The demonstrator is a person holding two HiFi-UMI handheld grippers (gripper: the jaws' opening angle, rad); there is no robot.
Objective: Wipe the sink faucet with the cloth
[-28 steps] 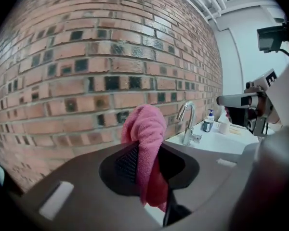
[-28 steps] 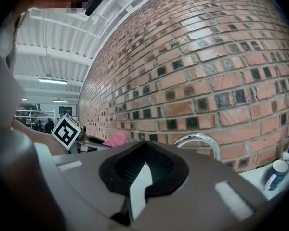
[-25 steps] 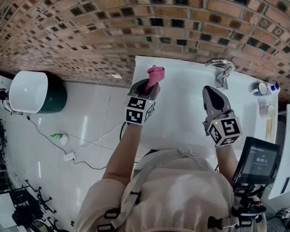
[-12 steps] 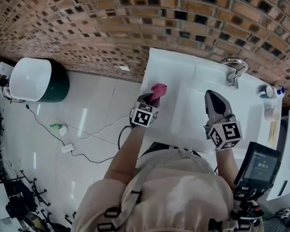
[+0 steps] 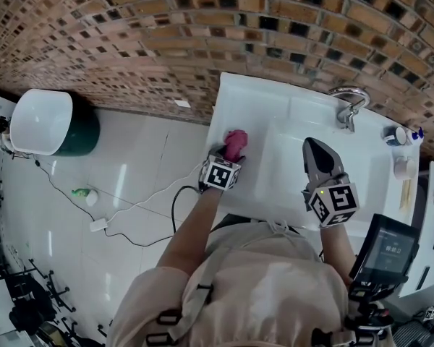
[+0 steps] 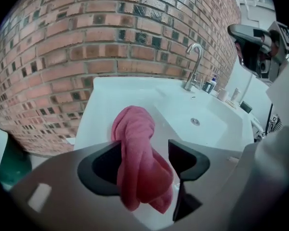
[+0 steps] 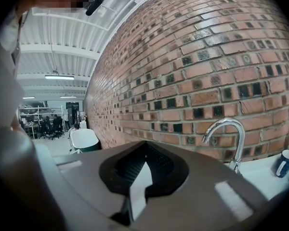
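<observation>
Cloth point(image 5: 235, 144), pink and bunched into a loose roll, is at the left side of the white sink point(image 5: 275, 92), on the flat deck left of the basin; the left gripper point(image 5: 230, 152) points steeply down at it from the near side. In the left gripper view the cloth point(image 6: 137, 162) stands between that gripper's point(image 6: 144, 150) fingers, which are spreading; it leans against the left finger and a gap shows between it and the right one, so the pads do not squeeze it.

The right gripper point(image 5: 312, 144) hovers over the near right part of the basin, well apart from the cloth and pointing nearly level toward the far wall; in its own view its point(image 7: 145, 146) fingers are pressed together at the tips, with nothing between them.

The faucet point(image 5: 347, 103), a chrome gooseneck, rises from the far right of the sink, against the brick wall point(image 5: 166, 35); neither gripper touches it, and the cloth is far from it. It shows beyond the basin in the left gripper view point(image 6: 195, 64) and to the right of the closed fingers in the right gripper view point(image 7: 226, 129).

A cup point(image 5: 394, 134) stands right of the faucet; a white bin point(image 5: 43, 118) sits on the floor at the far left, by the wall, and a cable point(image 5: 130, 208) trails over the tiles.
</observation>
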